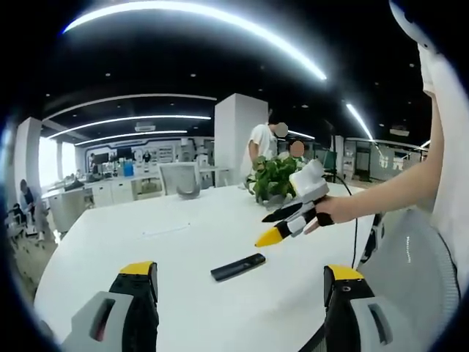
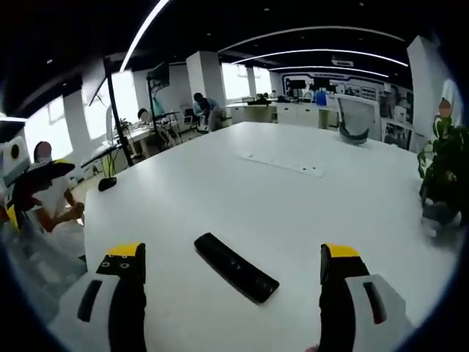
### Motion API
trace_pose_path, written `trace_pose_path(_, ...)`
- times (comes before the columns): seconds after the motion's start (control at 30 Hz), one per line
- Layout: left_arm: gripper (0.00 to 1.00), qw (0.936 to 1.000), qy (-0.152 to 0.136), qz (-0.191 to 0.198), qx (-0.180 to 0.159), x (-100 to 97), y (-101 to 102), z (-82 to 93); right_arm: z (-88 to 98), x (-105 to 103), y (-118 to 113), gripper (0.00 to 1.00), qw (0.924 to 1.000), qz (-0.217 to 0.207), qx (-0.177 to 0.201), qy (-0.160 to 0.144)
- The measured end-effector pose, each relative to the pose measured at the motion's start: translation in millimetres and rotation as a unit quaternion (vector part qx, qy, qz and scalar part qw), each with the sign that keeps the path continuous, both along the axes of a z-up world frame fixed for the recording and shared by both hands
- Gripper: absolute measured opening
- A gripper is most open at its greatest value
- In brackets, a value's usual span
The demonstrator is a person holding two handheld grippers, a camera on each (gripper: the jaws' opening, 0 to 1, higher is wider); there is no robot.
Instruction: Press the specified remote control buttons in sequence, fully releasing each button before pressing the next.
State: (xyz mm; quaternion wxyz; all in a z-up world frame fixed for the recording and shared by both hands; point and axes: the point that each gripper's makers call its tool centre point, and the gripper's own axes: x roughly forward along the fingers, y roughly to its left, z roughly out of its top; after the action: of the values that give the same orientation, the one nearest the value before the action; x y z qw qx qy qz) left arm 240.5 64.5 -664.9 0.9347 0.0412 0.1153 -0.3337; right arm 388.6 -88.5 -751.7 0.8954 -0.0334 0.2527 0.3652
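Both of my left jaws rise wide apart at the bottom of the left gripper view, yellow-tipped, with nothing between them; my left gripper (image 1: 242, 282) hangs over the white table (image 1: 146, 249). Just ahead of them, in the gap and nearer the left jaw's side than the right, the black remote (image 1: 238, 267) lies flat on the tabletop, touching neither jaw. Beyond it and toward the right jaw, my right gripper (image 1: 270, 226) comes in held by my hand (image 1: 333, 210), its black and yellow jaws angled down toward the remote but well clear of it; from here I cannot tell how far apart they stand. A potted plant (image 1: 272, 178) sits behind it, and a grey chair (image 1: 180, 178) farther back.

Through the right gripper view, my right gripper (image 2: 233, 268) shows its jaws spread wide, empty. The remote (image 2: 235, 267) lies between them, slanted, untouched. The plant (image 2: 442, 172) stands far off past the right jaw, and my left gripper (image 2: 26, 176) shows beyond the left jaw.
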Motion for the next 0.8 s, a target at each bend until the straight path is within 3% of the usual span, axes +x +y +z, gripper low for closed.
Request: trace_pose_path(0.8,0.98,1.0,0.003,-0.006,0.004,-0.7,-2,-2.8,15.5,-21,-8,1.0,0.9995,-0.014,0.005,-0.027)
